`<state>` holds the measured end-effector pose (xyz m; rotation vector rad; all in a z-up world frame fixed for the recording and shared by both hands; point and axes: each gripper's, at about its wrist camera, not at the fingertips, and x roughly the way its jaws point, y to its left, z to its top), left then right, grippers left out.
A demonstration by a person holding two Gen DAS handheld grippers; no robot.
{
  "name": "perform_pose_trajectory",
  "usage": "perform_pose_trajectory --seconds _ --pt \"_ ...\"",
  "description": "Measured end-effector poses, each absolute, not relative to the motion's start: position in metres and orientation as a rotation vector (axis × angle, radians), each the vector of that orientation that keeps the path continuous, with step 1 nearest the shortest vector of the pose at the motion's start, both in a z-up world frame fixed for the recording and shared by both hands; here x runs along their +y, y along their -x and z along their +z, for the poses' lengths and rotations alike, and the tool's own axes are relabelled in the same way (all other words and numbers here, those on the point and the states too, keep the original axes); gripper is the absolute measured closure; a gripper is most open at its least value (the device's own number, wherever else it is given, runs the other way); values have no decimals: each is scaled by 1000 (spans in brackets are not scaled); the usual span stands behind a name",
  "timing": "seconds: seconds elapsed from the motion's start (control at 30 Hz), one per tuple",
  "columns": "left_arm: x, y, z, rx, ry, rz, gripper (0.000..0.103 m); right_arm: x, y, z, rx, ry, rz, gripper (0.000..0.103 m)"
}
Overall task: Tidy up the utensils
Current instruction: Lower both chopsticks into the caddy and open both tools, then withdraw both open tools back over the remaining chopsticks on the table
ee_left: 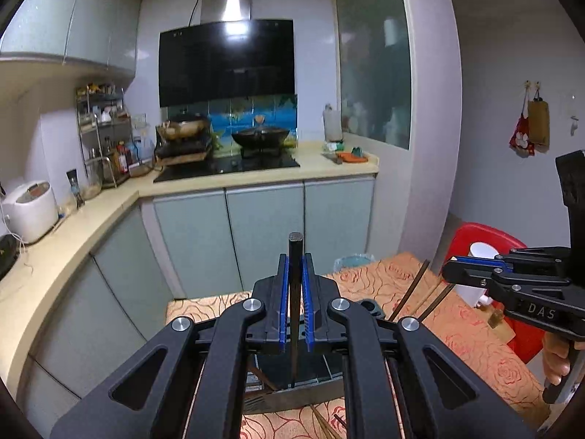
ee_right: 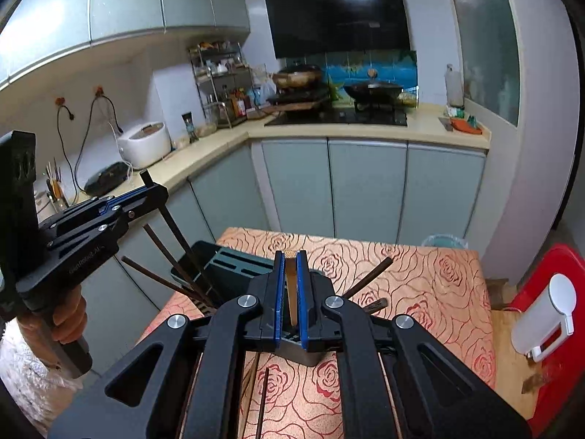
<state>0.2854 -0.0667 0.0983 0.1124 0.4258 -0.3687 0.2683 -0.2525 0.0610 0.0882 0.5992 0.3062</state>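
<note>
My left gripper (ee_left: 295,269) is shut on a black chopstick (ee_left: 294,292) and holds it upright over the dark utensil holder (ee_left: 292,393) on the table. It also shows in the right wrist view (ee_right: 151,192), at the left, above the holder (ee_right: 226,267). My right gripper (ee_right: 290,267) is shut on a brown wooden utensil (ee_right: 291,292), its tip over the holder's near end. The right gripper shows at the right of the left wrist view (ee_left: 451,269). Several dark chopsticks (ee_right: 175,256) stand slanted in the holder.
The table has a rose-patterned cloth (ee_right: 420,292). Loose chopsticks (ee_right: 365,274) lie on it. A red stool (ee_right: 548,311) with a white appliance (ee_right: 544,322) stands to the right. Kitchen counter (ee_right: 329,130) and cabinets lie ahead.
</note>
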Motion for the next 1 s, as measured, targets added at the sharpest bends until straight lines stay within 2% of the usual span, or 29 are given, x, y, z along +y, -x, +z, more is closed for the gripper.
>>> perform_pose_trajectory --seconds 0.47,0.5,0.63,0.67,0.73,0.83,1.0 --pt "-64 -301 76 483 -100 -364 95 -239 -299 32 657 -86 284 96" --pt "-63 -301 78 481 -98 -366 92 -239 -299 31 660 -91 289 94" --pt "-61 -298 83 465 -80 -364 61 -238 -297 32 650 -88 295 90" --pt "-59 -297 84 460 -75 -363 59 -237 -296 33 648 -90 296 87" --pt "-57 -295 86 455 -66 -358 49 -239 -295 35 639 -100 293 66" --pt "-54 -289 90 438 -56 -347 39 -242 -290 40 620 -119 290 62" --pt "-51 -276 96 413 -58 -346 32 -247 -282 48 592 -122 281 62"
